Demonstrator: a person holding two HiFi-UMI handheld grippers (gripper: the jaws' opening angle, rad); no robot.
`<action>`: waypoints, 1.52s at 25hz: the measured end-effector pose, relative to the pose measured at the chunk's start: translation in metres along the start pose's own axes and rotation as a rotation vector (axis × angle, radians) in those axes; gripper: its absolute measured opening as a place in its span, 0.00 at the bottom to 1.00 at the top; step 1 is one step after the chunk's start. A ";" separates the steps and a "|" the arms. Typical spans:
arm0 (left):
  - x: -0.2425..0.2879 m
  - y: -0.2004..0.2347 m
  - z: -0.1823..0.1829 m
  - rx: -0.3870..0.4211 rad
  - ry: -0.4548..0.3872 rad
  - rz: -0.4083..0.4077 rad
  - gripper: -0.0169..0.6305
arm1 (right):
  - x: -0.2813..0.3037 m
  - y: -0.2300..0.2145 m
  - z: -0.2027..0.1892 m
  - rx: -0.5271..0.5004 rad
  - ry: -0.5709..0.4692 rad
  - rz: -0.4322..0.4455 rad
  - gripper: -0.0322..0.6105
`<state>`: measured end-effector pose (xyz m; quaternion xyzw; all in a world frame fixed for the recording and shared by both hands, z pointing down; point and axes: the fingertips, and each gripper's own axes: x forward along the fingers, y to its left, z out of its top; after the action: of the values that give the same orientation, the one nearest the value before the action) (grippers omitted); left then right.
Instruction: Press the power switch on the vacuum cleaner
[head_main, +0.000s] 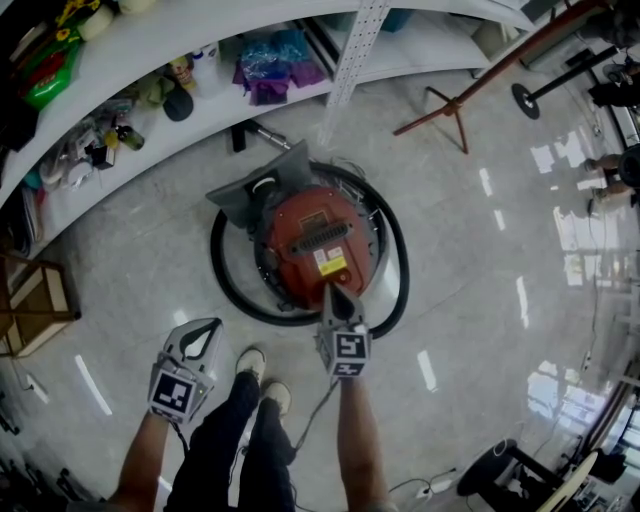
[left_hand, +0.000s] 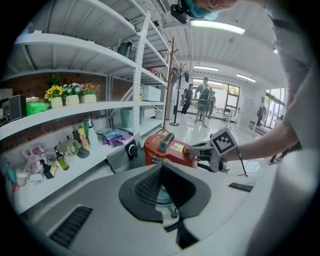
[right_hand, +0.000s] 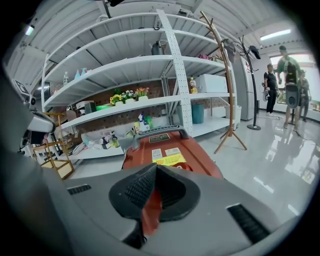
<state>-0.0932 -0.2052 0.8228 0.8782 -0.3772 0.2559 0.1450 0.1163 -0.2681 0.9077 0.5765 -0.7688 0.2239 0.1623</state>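
Down by my shoes (head_main: 250, 361), my left hand-held gripper (head_main: 203, 335) hangs over the floor (head_main: 480, 300). Its jaws are together and hold nothing. My right hand-held gripper (head_main: 333, 292) is a bit farther out. Its jaws are together too, with nothing between them. The vacuum cleaner (head_main: 300, 225) sits on the floor right in front of me. The tip of my right hand-held gripper is at the near edge of its red top, just below the yellow label (head_main: 331, 263). I cannot tell if the tip touches it. My left hand-held gripper is well apart from the vacuum cleaner, off to its left.

The floor is grey and shiny. Behind the vacuum cleaner stand long white shelves (head_main: 200, 110) with bottles, toys and bags on them. A brown coat stand (head_main: 470, 90) is to the right. Far off, some people (right_hand: 287, 75) stand in the bright room.

The vacuum cleaner is round and red. It has a black handle (head_main: 320, 238) across its top. A thick black hose (head_main: 225, 280) curls all around it.
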 end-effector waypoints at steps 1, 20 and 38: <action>0.000 0.000 0.000 -0.002 0.000 0.000 0.04 | 0.000 0.000 0.000 -0.001 0.001 -0.001 0.07; -0.010 -0.003 0.018 -0.008 -0.026 -0.007 0.04 | -0.017 0.003 0.014 0.005 0.019 0.001 0.07; -0.035 -0.025 0.051 0.011 -0.053 -0.013 0.04 | -0.072 0.010 0.037 0.027 0.014 0.012 0.07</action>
<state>-0.0780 -0.1903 0.7597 0.8878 -0.3739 0.2337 0.1315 0.1275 -0.2270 0.8385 0.5726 -0.7680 0.2391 0.1586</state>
